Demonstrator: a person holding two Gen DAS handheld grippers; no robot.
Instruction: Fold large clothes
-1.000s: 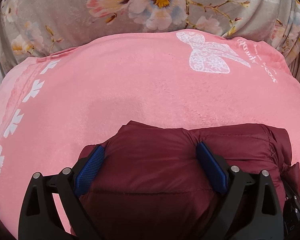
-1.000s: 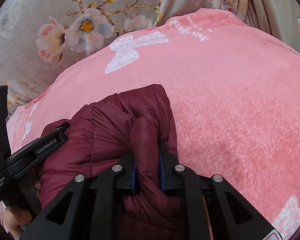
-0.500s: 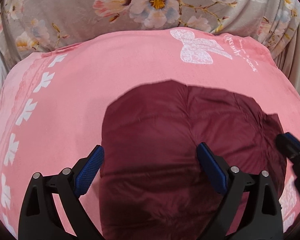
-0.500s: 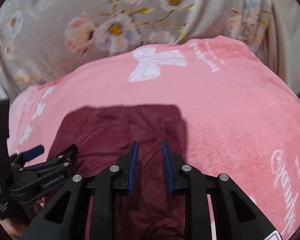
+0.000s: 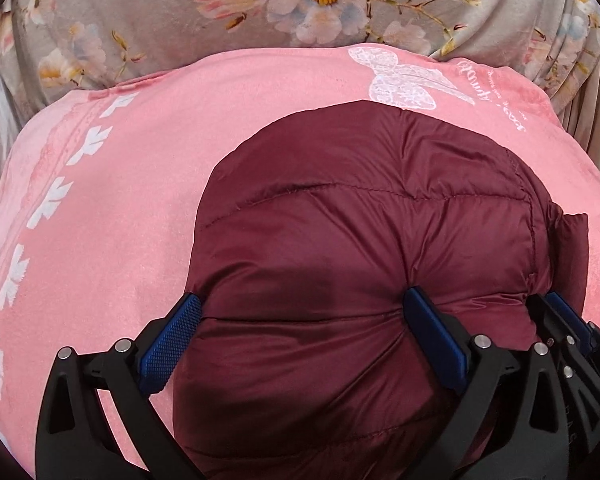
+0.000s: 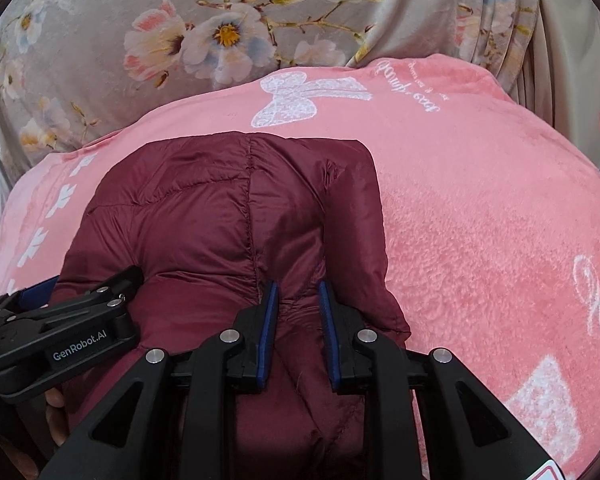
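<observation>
The puffy maroon quilted jacket (image 5: 364, 264) now lies spread farther up the pink fleece blanket (image 5: 111, 216), nearly reaching its white bow print (image 6: 300, 100); a second ago it was bunched low. The left claw (image 5: 300, 336) is opening, straddling the padding unclenched. The right claw (image 6: 297, 328) is closing on a jacket fold.

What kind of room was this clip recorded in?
Probably a bedroom: the maroon quilted puffer jacket lies on a pink fleece blanket with a white bow print, spread like a bed cover, with grey floral fabric behind.
</observation>
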